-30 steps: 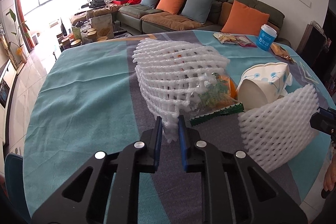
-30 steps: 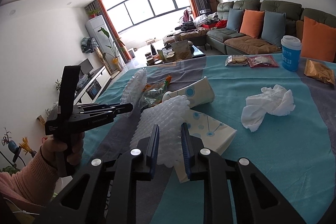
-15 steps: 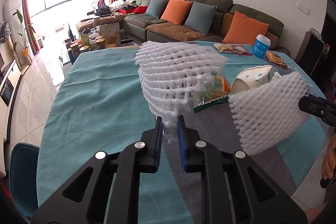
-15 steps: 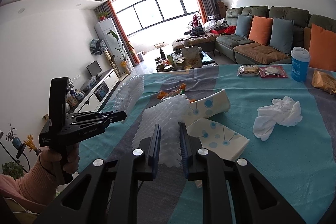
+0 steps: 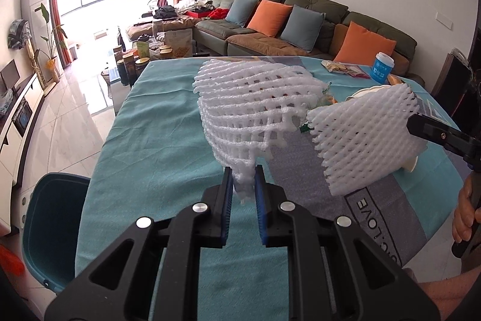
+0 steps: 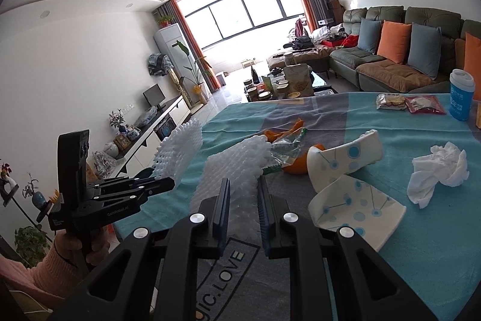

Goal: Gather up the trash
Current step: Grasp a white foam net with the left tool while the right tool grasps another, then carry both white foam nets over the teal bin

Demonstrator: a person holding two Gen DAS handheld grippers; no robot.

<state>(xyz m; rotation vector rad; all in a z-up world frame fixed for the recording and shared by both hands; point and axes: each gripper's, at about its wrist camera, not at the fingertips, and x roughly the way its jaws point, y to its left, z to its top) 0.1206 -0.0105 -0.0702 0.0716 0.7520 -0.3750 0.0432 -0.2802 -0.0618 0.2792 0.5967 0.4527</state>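
My left gripper (image 5: pixel 243 181) is shut on the corner of a white foam fruit net (image 5: pixel 255 107) and holds it above the table; this net also shows in the right wrist view (image 6: pixel 180 152). My right gripper (image 6: pixel 243 194) is shut on a second white foam net (image 6: pixel 234 167), also lifted; it shows in the left wrist view (image 5: pixel 366 140). On the teal tablecloth (image 6: pixel 436 254) lie torn paper cups (image 6: pixel 348 158), orange peel (image 6: pixel 296 164), a plastic wrapper (image 6: pixel 285 146) and a crumpled tissue (image 6: pixel 439 173).
A blue lidded cup (image 6: pixel 462 98) and snack packets (image 6: pixel 409 103) sit at the table's far side. A teal chair (image 5: pixel 51 218) stands at the table's left. A sofa with cushions (image 5: pixel 300 20) and a cluttered coffee table (image 5: pixel 156 50) lie beyond.
Both grippers have lifted their foam nets up and back from the table toward its near edge. The wrapper and paper cups stayed on the cloth.
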